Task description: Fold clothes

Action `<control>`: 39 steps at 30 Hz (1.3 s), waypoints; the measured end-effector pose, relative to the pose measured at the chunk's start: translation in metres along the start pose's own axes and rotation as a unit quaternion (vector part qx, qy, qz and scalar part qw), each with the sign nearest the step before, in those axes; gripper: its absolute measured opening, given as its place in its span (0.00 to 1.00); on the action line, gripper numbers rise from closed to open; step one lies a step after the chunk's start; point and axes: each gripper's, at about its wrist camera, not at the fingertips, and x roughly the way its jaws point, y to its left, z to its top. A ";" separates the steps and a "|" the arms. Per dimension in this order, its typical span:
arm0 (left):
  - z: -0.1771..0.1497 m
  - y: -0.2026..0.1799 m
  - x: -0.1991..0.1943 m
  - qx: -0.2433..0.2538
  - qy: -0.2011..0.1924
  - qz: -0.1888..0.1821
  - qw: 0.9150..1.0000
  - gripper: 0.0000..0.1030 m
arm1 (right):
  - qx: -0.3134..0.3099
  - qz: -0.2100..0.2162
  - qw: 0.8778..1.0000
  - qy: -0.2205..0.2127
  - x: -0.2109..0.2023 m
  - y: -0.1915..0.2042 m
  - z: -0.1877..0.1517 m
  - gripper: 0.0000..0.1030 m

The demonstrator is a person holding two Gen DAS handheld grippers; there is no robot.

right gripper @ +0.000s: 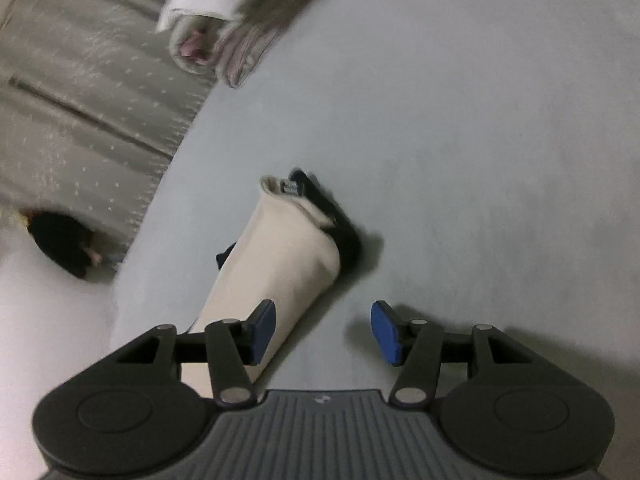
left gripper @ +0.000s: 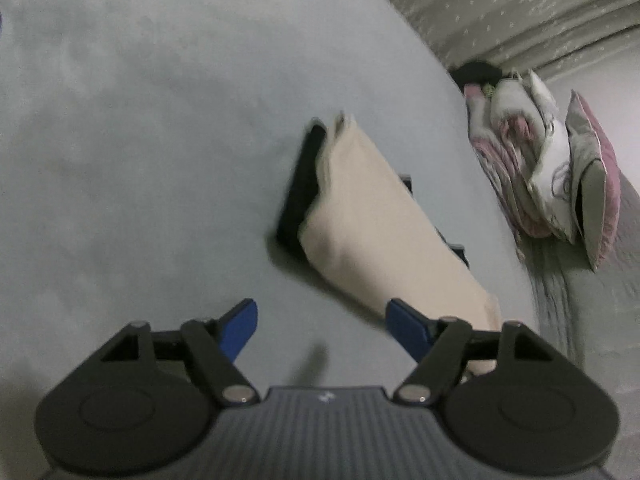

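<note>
A folded cream garment point(left gripper: 376, 224) lies on the pale grey bed sheet point(left gripper: 140, 140), stacked on a folded black garment point(left gripper: 300, 188) whose edge sticks out beneath it. My left gripper point(left gripper: 322, 326) is open above the sheet, the cream fold just beyond its right finger. In the right wrist view the same cream garment point(right gripper: 280, 264) runs under my left blue pad point(right gripper: 264, 330), with the black garment point(right gripper: 340, 232) at its far end. My right gripper point(right gripper: 324, 330) is open and holds nothing.
A pile of pink and white bedding and pillows point(left gripper: 552, 176) sits at the sheet's edge beside a grey patterned cover point(left gripper: 520, 12). The same pile point(right gripper: 224, 28) and a dark object point(right gripper: 64, 248) lie off the sheet in the right wrist view.
</note>
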 end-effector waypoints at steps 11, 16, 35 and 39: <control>-0.015 0.017 0.031 -0.075 -0.019 -0.047 0.996 0.64 | 0.053 0.071 0.996 0.005 0.049 -0.003 -0.001 0.54; -0.014 0.025 0.039 -0.104 -0.066 -0.047 0.991 0.58 | 0.045 0.078 0.995 -0.035 0.062 -0.002 0.007 0.52; -0.012 0.029 0.035 -0.121 -0.098 -0.038 0.987 0.28 | 0.046 0.072 0.994 -0.067 0.053 -0.006 0.006 0.23; -0.022 0.034 0.019 -0.107 -0.086 -0.041 0.990 0.27 | 0.054 0.068 0.995 -0.054 0.041 -0.013 0.003 0.23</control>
